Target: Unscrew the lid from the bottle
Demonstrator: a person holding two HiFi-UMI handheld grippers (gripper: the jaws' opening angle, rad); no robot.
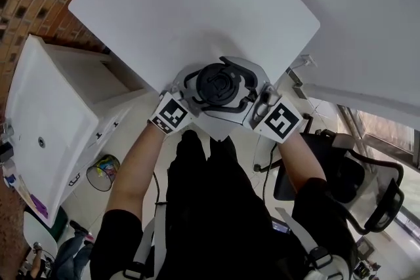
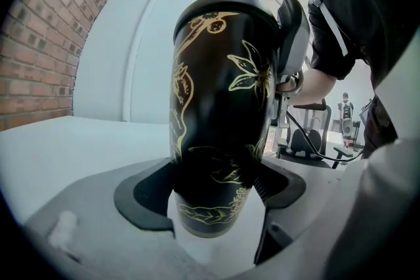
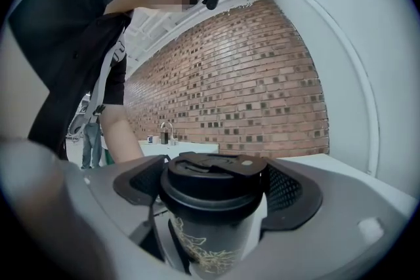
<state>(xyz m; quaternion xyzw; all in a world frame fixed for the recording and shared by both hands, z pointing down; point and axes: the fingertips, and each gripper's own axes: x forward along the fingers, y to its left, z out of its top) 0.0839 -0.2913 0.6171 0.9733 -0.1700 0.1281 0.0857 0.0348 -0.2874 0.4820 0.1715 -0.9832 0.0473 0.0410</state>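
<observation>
Clamping the black, gold-flowered bottle (image 2: 220,82) low on its body, the left gripper (image 2: 213,193) is pressing its dark pads (image 2: 141,197) against both sides. The right gripper (image 3: 213,190) is gripping the black lid (image 3: 213,174), which is sitting on the bottle's top, with its pads (image 3: 292,193) bearing on the rim. Both grippers are holding the bottle at the near corner of the white table (image 1: 197,3). A brick wall (image 3: 249,75) is showing behind.

Lid (image 3: 213,170) on bottle (image 2: 220,108) — left gripper (image 2: 213,192) and right gripper (image 3: 213,188) flank it at table edge (image 1: 134,57).
</observation>
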